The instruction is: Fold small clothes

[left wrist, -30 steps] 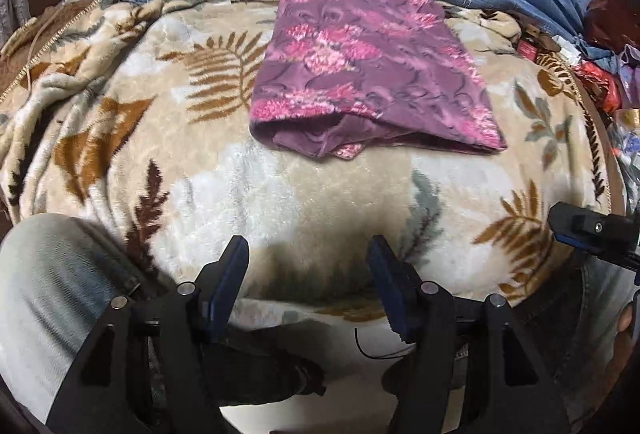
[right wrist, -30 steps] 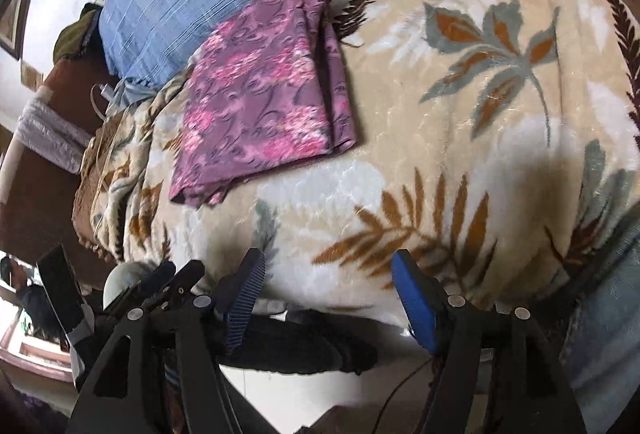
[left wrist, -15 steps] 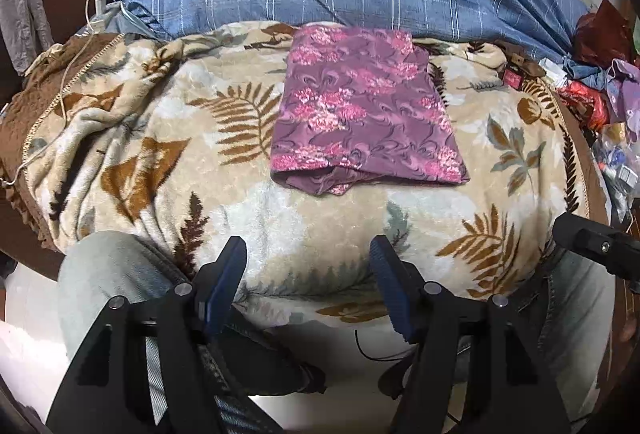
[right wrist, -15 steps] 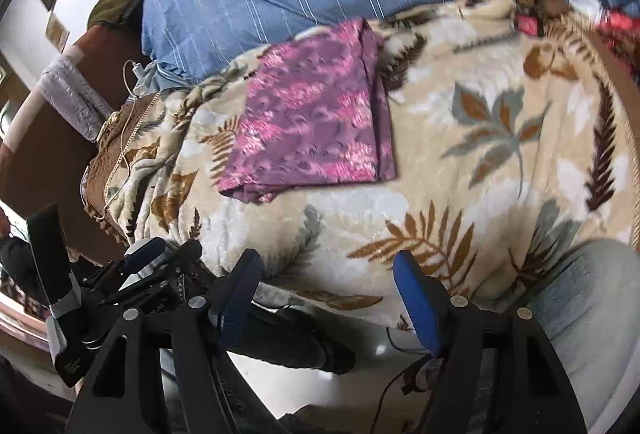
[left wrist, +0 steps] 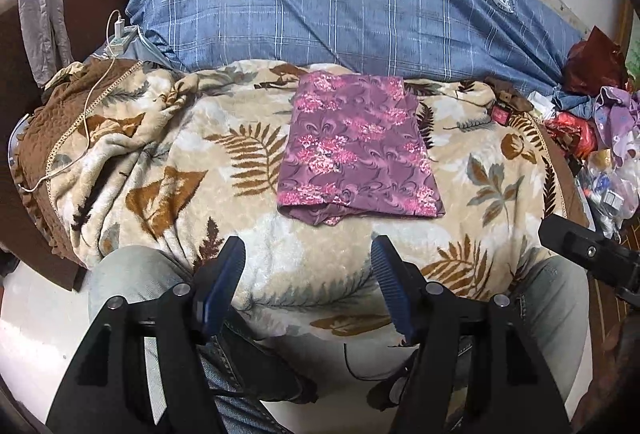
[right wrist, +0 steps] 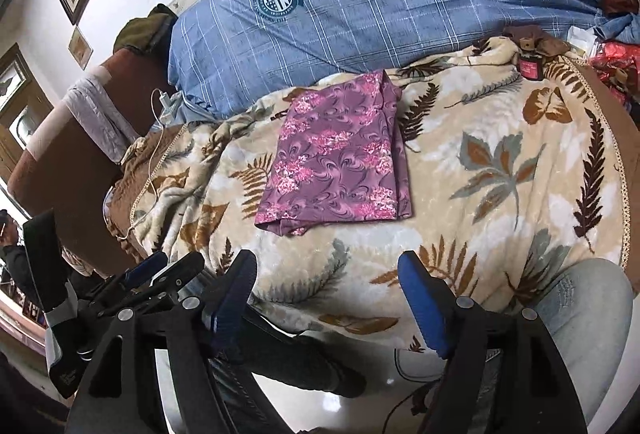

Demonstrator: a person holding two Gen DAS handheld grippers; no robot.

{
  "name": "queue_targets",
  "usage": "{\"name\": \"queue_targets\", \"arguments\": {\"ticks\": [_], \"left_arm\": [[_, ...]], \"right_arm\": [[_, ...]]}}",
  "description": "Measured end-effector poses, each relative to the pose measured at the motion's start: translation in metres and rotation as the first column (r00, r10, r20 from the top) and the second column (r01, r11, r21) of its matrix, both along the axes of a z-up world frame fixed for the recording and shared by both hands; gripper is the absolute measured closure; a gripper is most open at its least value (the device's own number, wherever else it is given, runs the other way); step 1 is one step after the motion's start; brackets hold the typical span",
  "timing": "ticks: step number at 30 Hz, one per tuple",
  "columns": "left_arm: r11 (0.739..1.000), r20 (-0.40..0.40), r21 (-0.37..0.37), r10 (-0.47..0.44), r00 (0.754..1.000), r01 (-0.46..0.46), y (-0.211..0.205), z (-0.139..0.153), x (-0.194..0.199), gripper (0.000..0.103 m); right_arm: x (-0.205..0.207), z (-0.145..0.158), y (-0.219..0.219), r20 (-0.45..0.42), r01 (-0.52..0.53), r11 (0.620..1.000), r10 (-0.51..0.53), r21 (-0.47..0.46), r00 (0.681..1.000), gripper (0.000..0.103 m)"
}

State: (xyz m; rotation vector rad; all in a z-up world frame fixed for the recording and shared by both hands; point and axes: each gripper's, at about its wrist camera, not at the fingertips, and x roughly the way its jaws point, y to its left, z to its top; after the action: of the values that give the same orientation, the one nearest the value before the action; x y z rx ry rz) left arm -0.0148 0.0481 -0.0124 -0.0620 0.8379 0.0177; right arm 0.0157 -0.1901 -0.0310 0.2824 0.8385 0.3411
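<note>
The purple floral garment (left wrist: pixel 358 146) lies folded in a neat rectangle on the leaf-print blanket (left wrist: pixel 168 194), near the blue pillow (left wrist: pixel 360 2). My left tongs (left wrist: pixel 306 282) and right tongs (right wrist: pixel 328 290) hang spread and empty, well apart from it. This piece looks done, I think; the clothes heap (left wrist: pixel 604 122) may remain.

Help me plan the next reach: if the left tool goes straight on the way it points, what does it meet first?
Probably the leaf-print blanket just ahead of the left tool; the folded purple garment lies farther along that line. Depth is uncertain.
</note>
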Motion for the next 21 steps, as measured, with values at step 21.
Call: {"name": "queue_targets", "arguments": {"ticks": [21], "left_arm": [[0.999, 0.041, 0.032, 0.006, 0.999, -0.007, -0.004, 0.023, -0.015, 0.036]], "right_arm": [[-0.020, 0.027, 0.000, 0.092, 0.029, 0.999, -0.025, -0.043, 0.995, 0.027]]}}
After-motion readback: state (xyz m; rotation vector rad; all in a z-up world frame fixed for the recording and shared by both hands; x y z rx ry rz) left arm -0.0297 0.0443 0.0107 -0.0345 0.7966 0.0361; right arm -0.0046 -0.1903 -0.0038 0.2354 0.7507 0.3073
